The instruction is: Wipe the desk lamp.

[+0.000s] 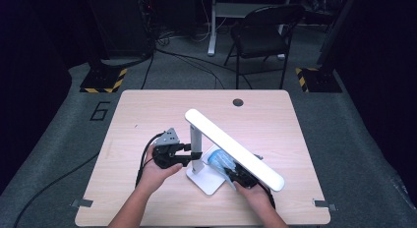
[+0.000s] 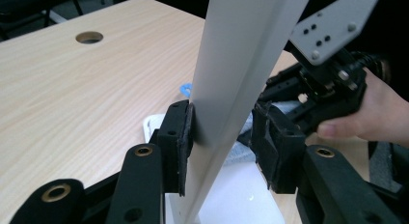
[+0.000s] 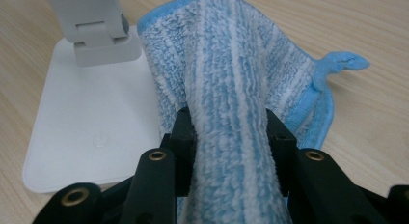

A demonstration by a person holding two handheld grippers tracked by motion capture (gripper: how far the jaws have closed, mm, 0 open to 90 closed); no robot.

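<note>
A pale wood-grain counter (image 1: 147,105) with a round cable hole (image 1: 238,102) stands on grey carpet (image 1: 354,139). Beyond it is a dark folding chair (image 1: 260,31); black-and-yellow striped stand bases (image 1: 103,80) sit at both sides. The surrounding walls look like dark curtain, though it is dim.

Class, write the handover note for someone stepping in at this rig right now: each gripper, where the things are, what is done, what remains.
Left gripper: jaws astride the white lamp's post; one pad touches it, the other stands apart, so it is not clamped.
Right gripper: shut on a fold of the blue striped cloth.
Lamp base stands on the table; the cloth lies partly over its edge.
Done: cloth picked up and brought to the base.
Left, probably: steady the post again and wipe the lamp; how much has been wiped cannot be told.
</note>
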